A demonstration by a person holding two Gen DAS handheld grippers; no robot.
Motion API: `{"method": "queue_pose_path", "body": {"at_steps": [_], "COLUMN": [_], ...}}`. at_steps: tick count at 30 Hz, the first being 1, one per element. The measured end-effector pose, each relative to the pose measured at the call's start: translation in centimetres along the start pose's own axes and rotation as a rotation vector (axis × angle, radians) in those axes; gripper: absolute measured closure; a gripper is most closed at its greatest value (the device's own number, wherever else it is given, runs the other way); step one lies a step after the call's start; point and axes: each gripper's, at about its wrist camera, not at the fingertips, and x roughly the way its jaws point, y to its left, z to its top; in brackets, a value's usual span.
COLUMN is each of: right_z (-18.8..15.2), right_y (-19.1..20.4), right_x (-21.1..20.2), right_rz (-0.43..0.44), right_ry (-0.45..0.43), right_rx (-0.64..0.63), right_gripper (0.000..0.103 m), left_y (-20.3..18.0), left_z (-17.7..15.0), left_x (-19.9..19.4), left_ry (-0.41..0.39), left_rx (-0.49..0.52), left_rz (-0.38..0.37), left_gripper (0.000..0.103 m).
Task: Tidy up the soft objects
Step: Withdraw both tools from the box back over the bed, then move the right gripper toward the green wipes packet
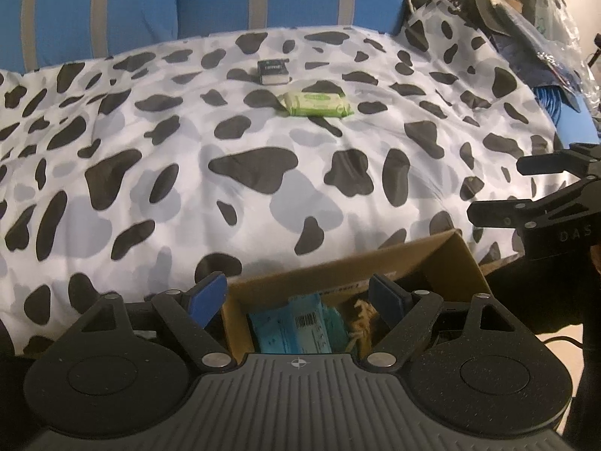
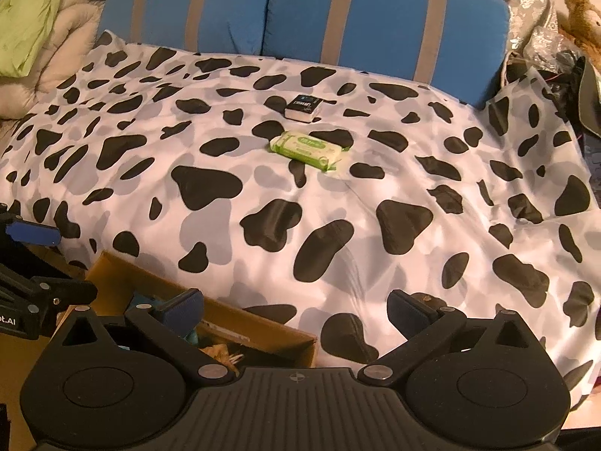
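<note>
Both jaws stood wide and empty. The green pack (image 2: 308,148) lay mid-bed (image 2: 413,195), well ahead of the box (image 1: 462,259), long axis crosswise. The right hand-held gripper (image 2: 296,310) seemed nearer; the left hand-held gripper (image 1: 298,293) hovered over the box.

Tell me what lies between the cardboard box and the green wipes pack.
Only bare cow-print bedspread lies between the cardboard box and the green wipes pack; both wrist views show it.

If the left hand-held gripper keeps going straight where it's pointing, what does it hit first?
Probably the open cardboard box: the left hand-held gripper points down into it, toward the blue packet inside. Depth is uncertain.
</note>
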Motion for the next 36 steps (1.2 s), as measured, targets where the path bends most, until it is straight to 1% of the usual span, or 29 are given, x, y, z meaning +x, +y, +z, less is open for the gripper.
{"method": "queue_pose_path", "body": {"at_steps": [6,14,26,36], "right_z": [0.7,1.9,3.6,5.4], "right_y": [-0.8,-1.8,-3.0,-3.7], "right_x": [0.4,1.1,3.5,5.5], "right_rz": [-0.019,-0.038,-0.074,-0.044], "right_ry": [-0.015,-0.046,-0.059,-0.075], "right_rx": [0.014,-0.005,-0.081,-0.092], "right_gripper": [0.0,0.0,0.0,0.0], "left_y": [0.6,1.1,2.3,3.8], "left_z": [0.7,1.9,4.4,7.0], "left_x": [0.1,0.9,2.7,4.7], "left_ry": [-0.027,-0.047,-0.072,-0.104], "left_rx": [-0.011,0.001,0.005,-0.007], "left_rz": [0.007,0.012,0.016,0.029], "left_gripper": [0.02,0.02,0.02,0.02]}}
